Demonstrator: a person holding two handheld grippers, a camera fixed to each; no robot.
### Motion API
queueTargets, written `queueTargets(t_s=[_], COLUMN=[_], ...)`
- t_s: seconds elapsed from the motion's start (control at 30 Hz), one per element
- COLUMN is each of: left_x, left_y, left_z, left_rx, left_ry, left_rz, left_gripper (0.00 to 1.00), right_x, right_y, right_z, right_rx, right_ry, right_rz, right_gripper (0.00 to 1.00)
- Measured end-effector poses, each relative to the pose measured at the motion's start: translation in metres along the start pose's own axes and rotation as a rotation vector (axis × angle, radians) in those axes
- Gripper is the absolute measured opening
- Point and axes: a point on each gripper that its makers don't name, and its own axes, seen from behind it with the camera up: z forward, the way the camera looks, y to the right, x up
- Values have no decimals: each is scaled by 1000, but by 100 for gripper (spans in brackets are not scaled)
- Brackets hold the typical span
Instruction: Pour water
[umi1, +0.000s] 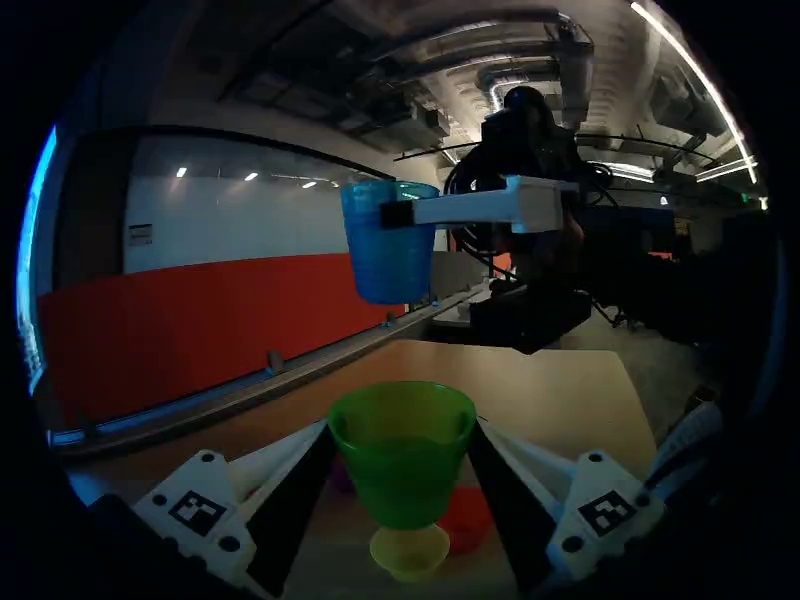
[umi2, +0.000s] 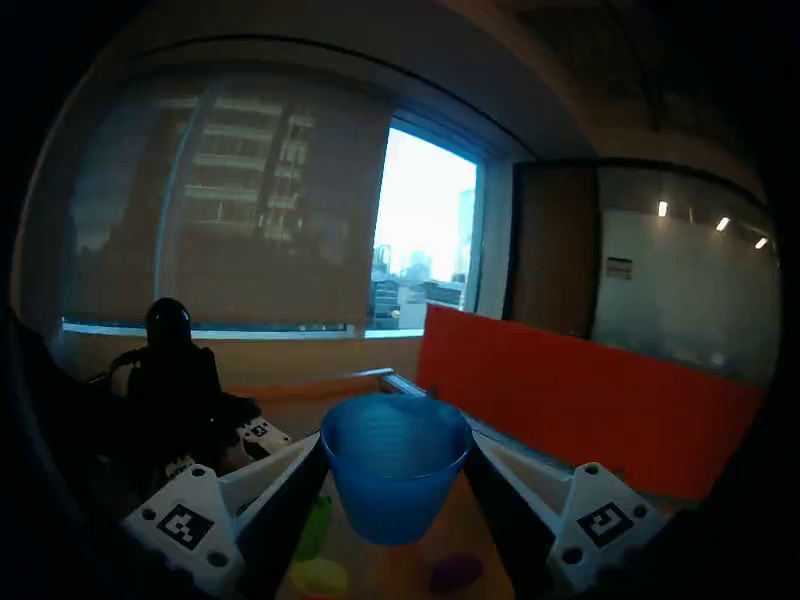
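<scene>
A green goblet-shaped cup (umi1: 403, 465) with a yellow foot stands upright between the fingers of my left gripper (umi1: 403, 440), which is shut on it. Its lower half looks darker, perhaps liquid. Higher up and farther off, a blue ribbed cup (umi1: 388, 245) hangs upright in the air, clamped near its rim by my right gripper (umi1: 392, 213). In the right gripper view the same blue cup (umi2: 395, 480) sits between the fingers of my right gripper (umi2: 395, 450), its mouth facing the camera. A green cup (umi2: 315, 525) with a yellow foot peeks out low beside the left finger.
A light wooden table (umi1: 560, 385) lies below, with a small red object (umi1: 468, 515) and a purple one (umi1: 342, 478) near the goblet's foot. A red wall panel (umi1: 200, 320) runs along the table's far side. A person (umi2: 175, 390) in dark clothes is at the left.
</scene>
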Motion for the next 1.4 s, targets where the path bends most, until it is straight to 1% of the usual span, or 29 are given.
queueTargets(t_s=[0.1,0.3,0.5,0.7,1.0,1.2,1.4], left_x=[0,-5,-14,-26,-45,-66,-83], left_y=[-4,-14,-27,-35,-43,-44,-44], left_z=[-1,-5,-8,-12,-19,-24,-28], left_rx=[12,34,63,82,99,105,108], left_ry=[-1,-26,-58,-97,-163,-229,-276], left_rz=[-2,4,2,8,23,40,43], left_gripper=[87,86,86,86,87,87,87], right_x=[-6,-18,-38,-59,-98,-124,-147], right_y=[4,12,23,31,37,42,43], right_z=[-2,-9,-17,-25,-38,-48,-54], right_rx=[-8,-21,-37,-45,-50,-60,-57], right_ry=[-16,-36,-63,-99,-170,-213,-251], right_rz=[11,19,22,17,0,-5,10], right_gripper=[91,91,91,91,91,91,91])
